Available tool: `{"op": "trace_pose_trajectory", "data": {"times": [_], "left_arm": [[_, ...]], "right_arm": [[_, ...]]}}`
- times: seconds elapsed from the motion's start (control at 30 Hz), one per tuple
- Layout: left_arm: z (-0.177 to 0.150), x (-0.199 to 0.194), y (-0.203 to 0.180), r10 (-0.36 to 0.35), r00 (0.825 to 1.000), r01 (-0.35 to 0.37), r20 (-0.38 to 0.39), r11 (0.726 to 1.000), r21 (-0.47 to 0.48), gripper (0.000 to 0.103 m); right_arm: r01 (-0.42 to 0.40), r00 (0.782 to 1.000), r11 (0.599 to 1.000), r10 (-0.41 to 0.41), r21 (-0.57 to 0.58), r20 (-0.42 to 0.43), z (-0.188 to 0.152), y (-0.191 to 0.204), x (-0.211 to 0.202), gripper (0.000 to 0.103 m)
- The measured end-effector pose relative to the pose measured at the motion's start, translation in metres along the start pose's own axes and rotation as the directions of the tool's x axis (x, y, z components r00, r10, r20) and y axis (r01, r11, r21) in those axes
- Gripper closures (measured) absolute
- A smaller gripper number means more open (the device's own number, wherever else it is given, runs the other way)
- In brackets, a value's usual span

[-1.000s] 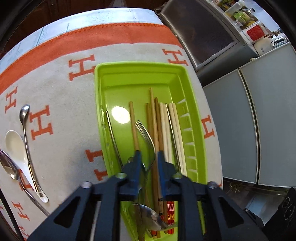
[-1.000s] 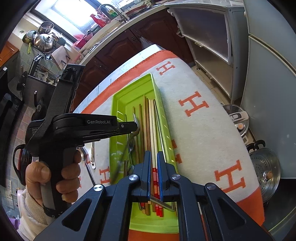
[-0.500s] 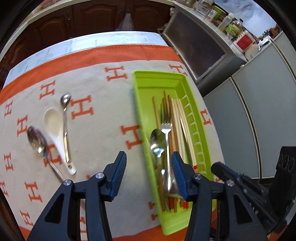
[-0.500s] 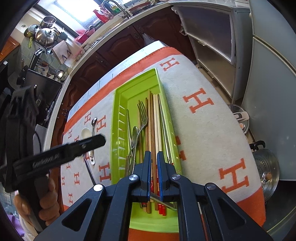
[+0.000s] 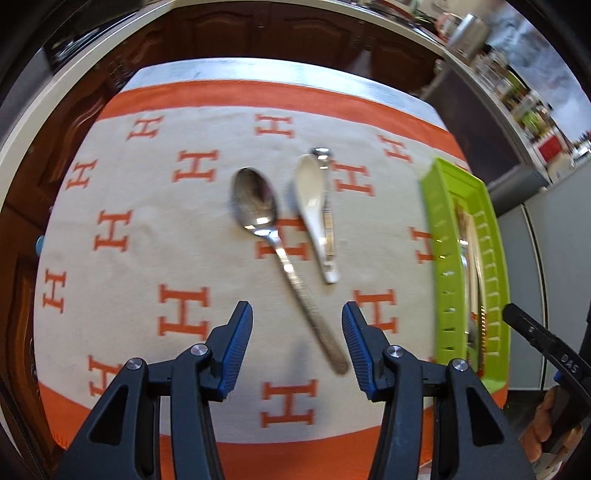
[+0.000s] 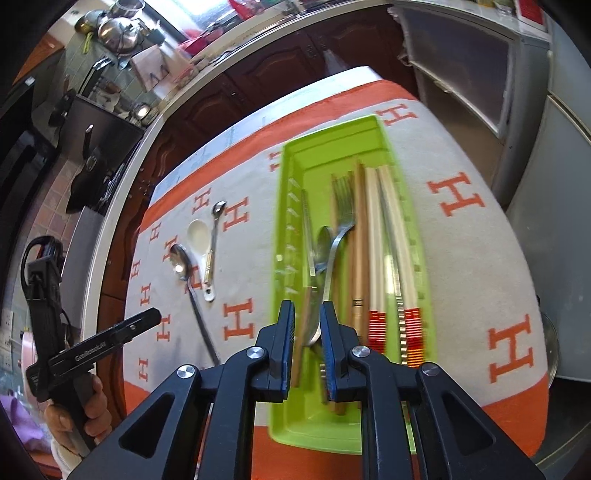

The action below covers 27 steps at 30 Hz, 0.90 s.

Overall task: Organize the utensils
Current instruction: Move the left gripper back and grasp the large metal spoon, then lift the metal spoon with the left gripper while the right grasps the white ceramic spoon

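Swinging away from the green tray point(image 5: 441, 266), the left gripper point(image 5: 297, 345) now hangs over open cloth, jaws spread wide and empty, where a second ago it was pinched over the cutlery in that tray. Ahead of it on the cream tablecloth point(image 5: 147, 229) with its orange H marks and orange border lie a large steel spoon point(image 5: 258, 210), a white ceramic spoon point(image 5: 312, 199) and a slim metal spoon point(image 5: 327, 221) resting along the ceramic one. Over to the right gripper point(image 6: 307, 332): jaws a narrow gap apart over the tray's near end, nothing clamped as far as I can tell. Inside the tray, a fork point(image 6: 341, 218), a spoon point(image 6: 321, 247) and chopsticks point(image 6: 375, 251) lie lengthwise. Tray sits toward the cloth's right edge. Dark wooden cabinets point(image 6: 236, 92) run behind the table, pots point(image 6: 118, 29) sit on the counter, grey cabinets point(image 6: 476, 66) stand right.
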<state>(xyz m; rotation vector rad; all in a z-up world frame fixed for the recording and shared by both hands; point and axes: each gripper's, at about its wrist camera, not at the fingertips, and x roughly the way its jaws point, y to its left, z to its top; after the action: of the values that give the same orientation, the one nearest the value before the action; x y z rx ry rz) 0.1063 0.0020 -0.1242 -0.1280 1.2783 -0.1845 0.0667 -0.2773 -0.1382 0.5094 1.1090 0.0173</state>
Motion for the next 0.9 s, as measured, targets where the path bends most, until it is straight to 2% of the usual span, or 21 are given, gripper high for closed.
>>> {"op": "trace_pose_trajectory", "data": {"times": [0.1, 0.23, 0.47, 0.7, 0.83, 0.9], "left_arm": [[-0.001, 0.008, 0.023, -0.011, 1.0, 0.01, -0.012, 0.999, -0.053, 0.054], [0.006, 0.025, 0.034, -0.031, 0.999, 0.028, -0.031, 0.995, -0.091, 0.054], [0.033, 0.059, 0.05, -0.044, 0.999, 0.041, -0.019, 0.986, -0.161, 0.055], [0.059, 0.073, 0.056, -0.006, 0.994, 0.021, 0.105, 0.989, -0.148, 0.054], [0.065, 0.08, 0.047, 0.01, 0.984, 0.003, 0.179, 0.998, -0.07, 0.053], [0.063, 0.082, 0.038, 0.023, 0.972, -0.023, 0.234, 1.0, -0.002, 0.052]], "right_arm": [[-0.005, 1.0, 0.999, 0.005, -0.053, -0.015, 0.003, 0.024, 0.005, 0.089], [-0.029, 0.999, 0.994, 0.025, -0.109, -0.04, 0.007, 0.055, 0.012, 0.088], [-0.03, 0.997, 0.986, 0.018, -0.165, -0.069, 0.01, 0.093, 0.026, 0.088], [-0.011, 0.994, 0.979, -0.011, -0.202, -0.108, 0.008, 0.107, 0.046, 0.088], [0.005, 0.992, 0.978, -0.032, -0.21, -0.124, 0.008, 0.111, 0.057, 0.088], [0.011, 0.99, 0.977, -0.04, -0.214, -0.133, 0.008, 0.111, 0.063, 0.088]]}}
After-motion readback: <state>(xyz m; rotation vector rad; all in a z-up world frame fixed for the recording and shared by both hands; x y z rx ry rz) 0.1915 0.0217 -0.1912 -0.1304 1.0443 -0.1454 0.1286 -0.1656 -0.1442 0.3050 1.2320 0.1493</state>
